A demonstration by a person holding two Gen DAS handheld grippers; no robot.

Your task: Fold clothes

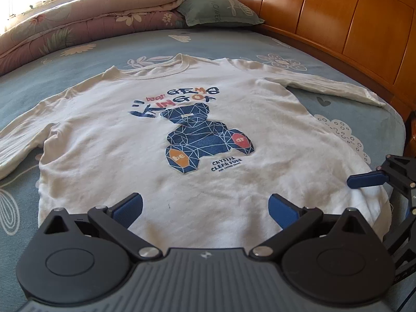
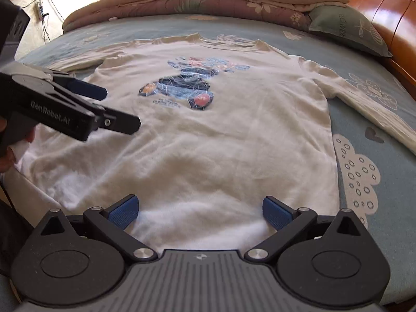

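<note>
Shirt: white long-sleeved shirt (image 1: pixel 182 135) lies flat and face up on the bed, collar toward the rolled quilt, hem toward the cameras; both sleeves spread outward
Print: blue faceted bear (image 1: pixel 205 137) with orange patches sits mid-chest, lettering above and below it; sharp in the left wrist view, blurred in the right wrist view
Left gripper: left gripper (image 1: pixel 205 209) hovers over the hem, fingers spread wide apart, nothing between the blue pads (image 1: pixel 130 206); whether the pads touch the cloth cannot be told
Right gripper: right gripper (image 2: pixel 199 212) also at the hem, fingers wide apart and empty; white cloth fills the gap between them
Cross views: from the right wrist camera the left gripper appears at the left edge, over the shirt's side, a hand (image 2: pixel 10 153) partly visible behind it
Bed: blue sheet (image 1: pixel 338 104) with pale flower and cloud motifs
Far end: folded floral quilt (image 1: pixel 85 23); green pillow (image 1: pixel 218 10) resting against it
Side: wooden bed board (image 1: pixel 338 18) runs along the right, just beside one sleeve's cuff
</note>
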